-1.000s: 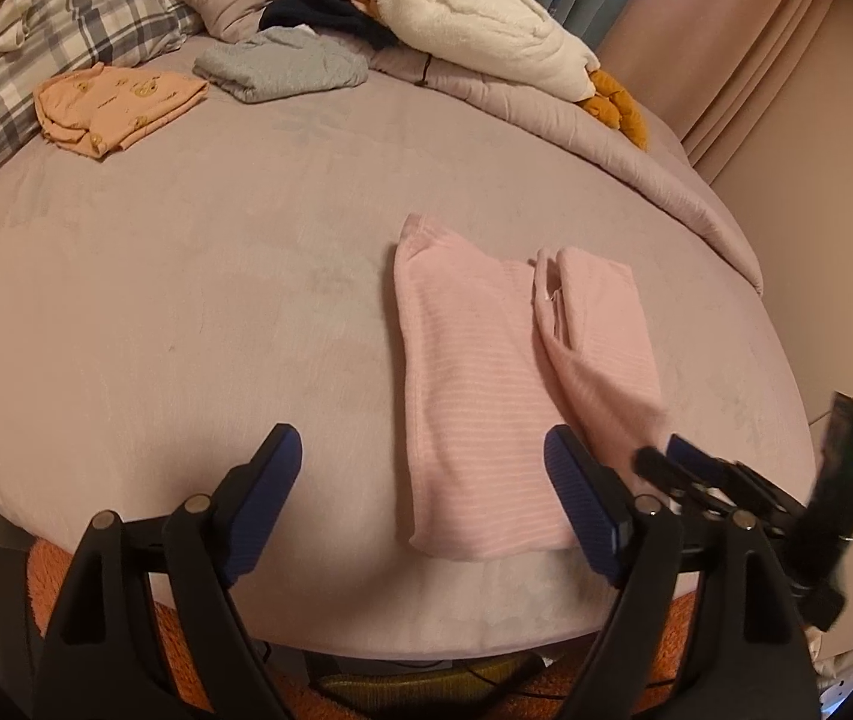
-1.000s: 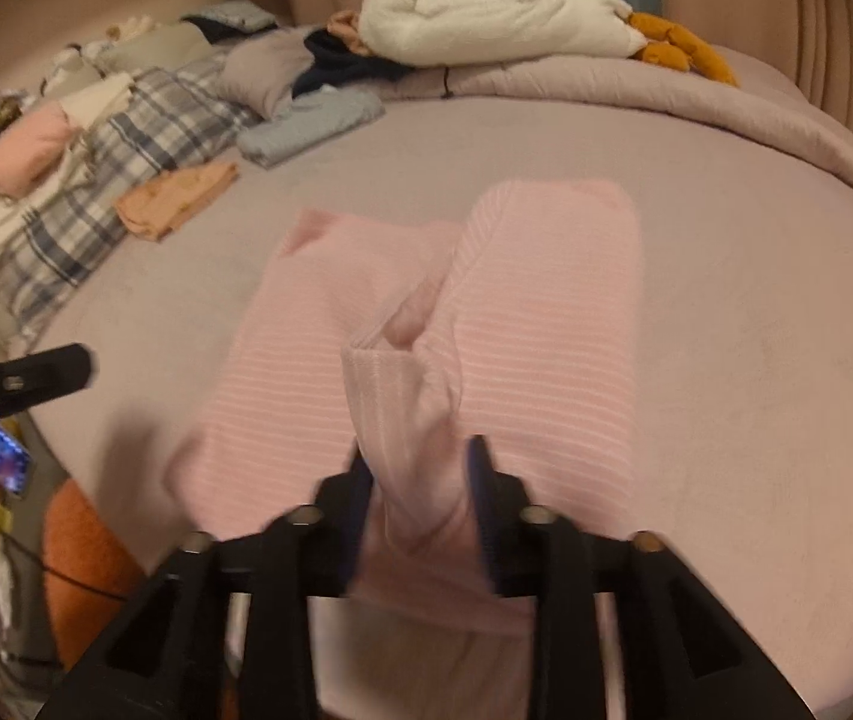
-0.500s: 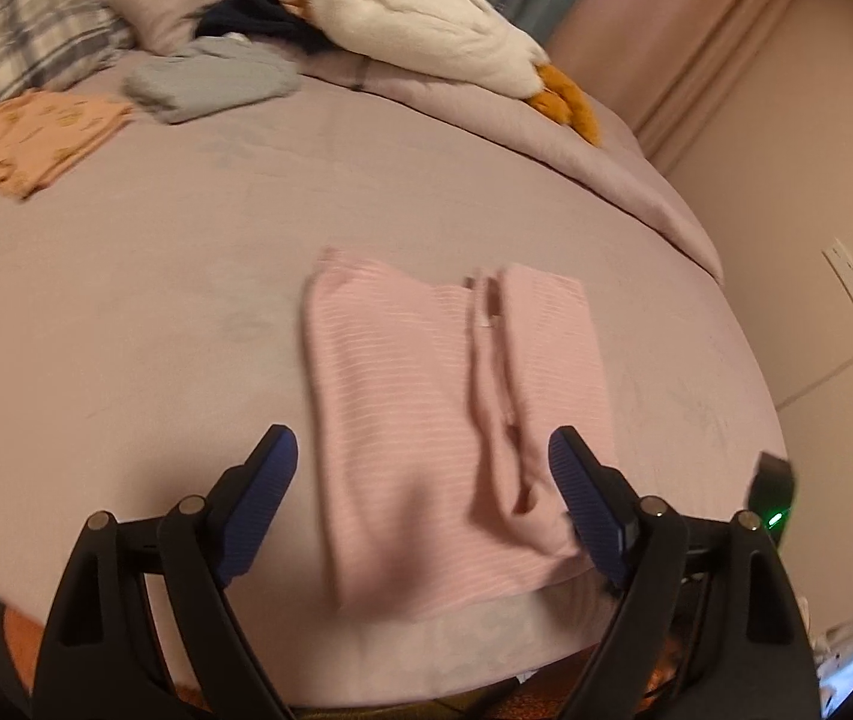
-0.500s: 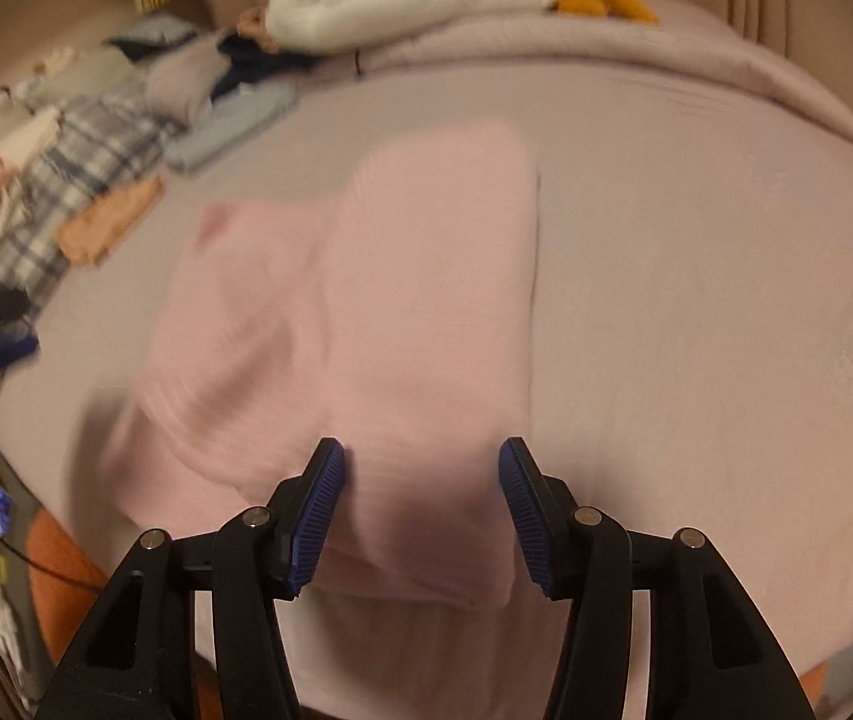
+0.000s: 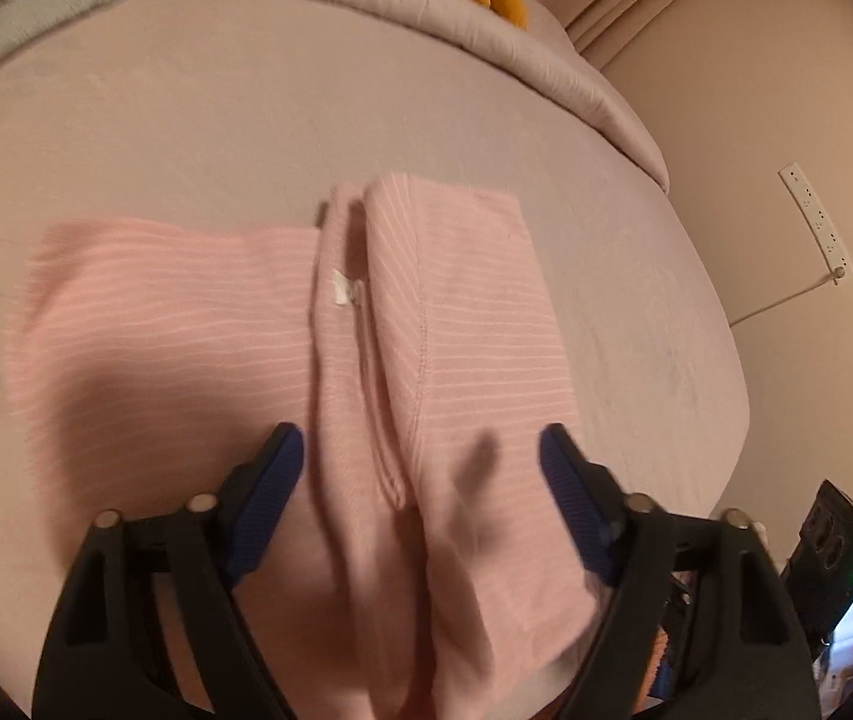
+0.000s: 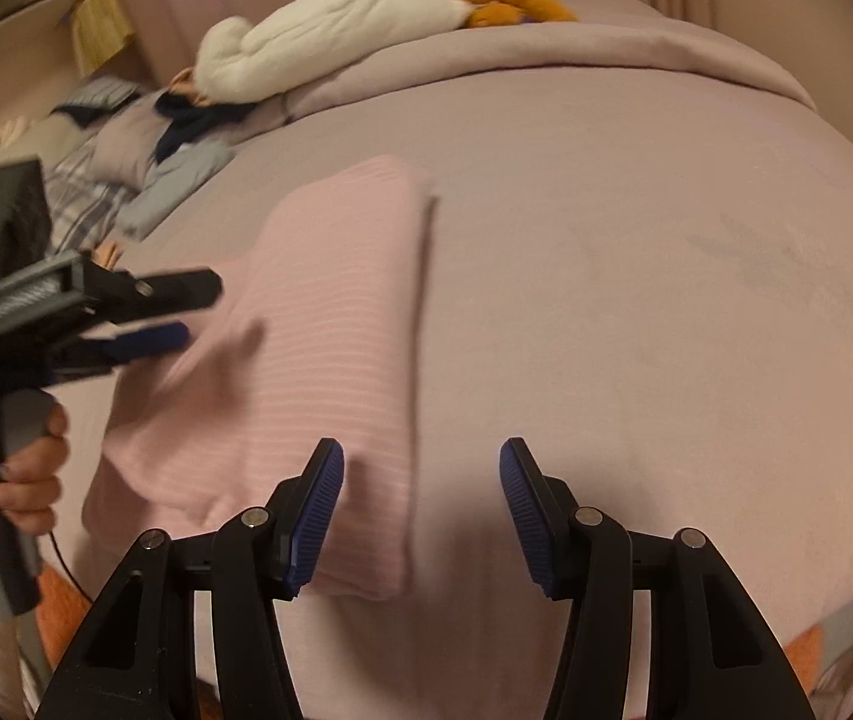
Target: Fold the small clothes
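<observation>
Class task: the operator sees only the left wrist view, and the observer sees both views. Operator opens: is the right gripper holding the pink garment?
Observer: No. The right gripper is open; its jaws straddle the pink garment's edge without pinching it.
Operator: Who holds my left gripper?
Observer: A hand grips its handle, at the frame's left side.
Operator: What lies past the folded quilt?
Observer: A white plush toy lies on top of it.
</observation>
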The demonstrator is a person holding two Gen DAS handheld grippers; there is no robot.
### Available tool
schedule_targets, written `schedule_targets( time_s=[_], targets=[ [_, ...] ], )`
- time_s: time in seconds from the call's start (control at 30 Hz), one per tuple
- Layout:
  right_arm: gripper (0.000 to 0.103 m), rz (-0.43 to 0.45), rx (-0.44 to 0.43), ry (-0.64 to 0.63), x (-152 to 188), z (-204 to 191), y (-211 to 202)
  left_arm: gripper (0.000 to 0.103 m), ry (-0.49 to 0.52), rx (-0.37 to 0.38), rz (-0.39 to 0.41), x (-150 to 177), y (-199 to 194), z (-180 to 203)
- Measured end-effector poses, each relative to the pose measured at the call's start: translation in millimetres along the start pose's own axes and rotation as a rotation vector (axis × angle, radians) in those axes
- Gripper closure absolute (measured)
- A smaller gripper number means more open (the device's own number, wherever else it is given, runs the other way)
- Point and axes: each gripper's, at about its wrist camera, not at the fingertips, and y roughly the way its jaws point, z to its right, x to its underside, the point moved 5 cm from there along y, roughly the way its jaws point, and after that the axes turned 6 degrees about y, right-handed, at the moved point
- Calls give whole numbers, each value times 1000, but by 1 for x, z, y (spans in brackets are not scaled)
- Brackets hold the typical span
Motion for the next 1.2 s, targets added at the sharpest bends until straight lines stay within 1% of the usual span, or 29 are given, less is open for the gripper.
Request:
schedule_targets(
  time_s=[0.03, 0.07, 0.1, 0.13, 0.17, 0.2, 0.23, 0.27, 0.3, 0.37, 0.4, 0.47, 0.63, 0.73, 0.87, 1.0, 1.07, 1.13, 1.2],
  targets=[
    [49, 0, 4, 8, 0, 1, 1, 32, -2, -3, -10, 0, 6, -1],
    [49, -1, 9, 19, 1, 3, 2, 38, 1, -9, -14, -1, 10, -1],
    [49, -2, 11, 28, 0, 4, 3, 48, 5, -19, -18, -1, 12, -1],
    [49, -6, 11, 37, 0, 6, 5, 54, 13, -23, -21, -1, 14, -1],
    [49, -9, 7, 46, 1, 8, 6, 63, 19, -6, -28, -1, 15, 2],
    [49, -11, 6, 52, 2, 9, 7, 66, 15, 7, -32, -1, 16, 3],
    [49, -12, 6, 55, 0, 9, 7, 68, 13, 0, -30, -2, 15, 4],
    [49, -12, 6, 58, 1, 8, 9, 74, 16, -9, -32, -3, 16, 3],
    [49, -13, 5, 59, 0, 8, 10, 84, 26, -27, -32, -3, 15, 4],
    [49, -13, 2, 63, -1, 8, 11, 90, 28, -39, -21, -4, 10, 7],
    [49, -13, 2, 66, 2, 13, 5, 91, 25, -51, -14, -5, 5, 10],
    [49, -14, 1, 66, 1, 13, 4, 91, 30, -65, 11, -8, -6, 16],
    [49, -2, -7, 62, -3, 11, -1, 91, 105, -117, 80, -14, -48, 38],
    [49, 9, -15, 48, -2, 10, -6, 91, 111, -133, 106, -14, -66, 40],
    [49, 15, -27, 24, -4, 4, -6, 91, 114, -176, 149, -7, -94, 29],
    [49, 12, -39, 2, -5, -3, -3, 91, 72, -211, 170, 0, -111, 8],
    [49, 7, -44, -4, -5, -6, -2, 91, 54, -231, 170, 4, -113, -3],
    [49, 1, -50, -11, -6, -9, 0, 91, 27, -228, 162, 11, -113, -17],
    [49, -6, -53, -20, -6, -11, 2, 91, -6, -230, 137, 19, -108, -31]
  ],
)
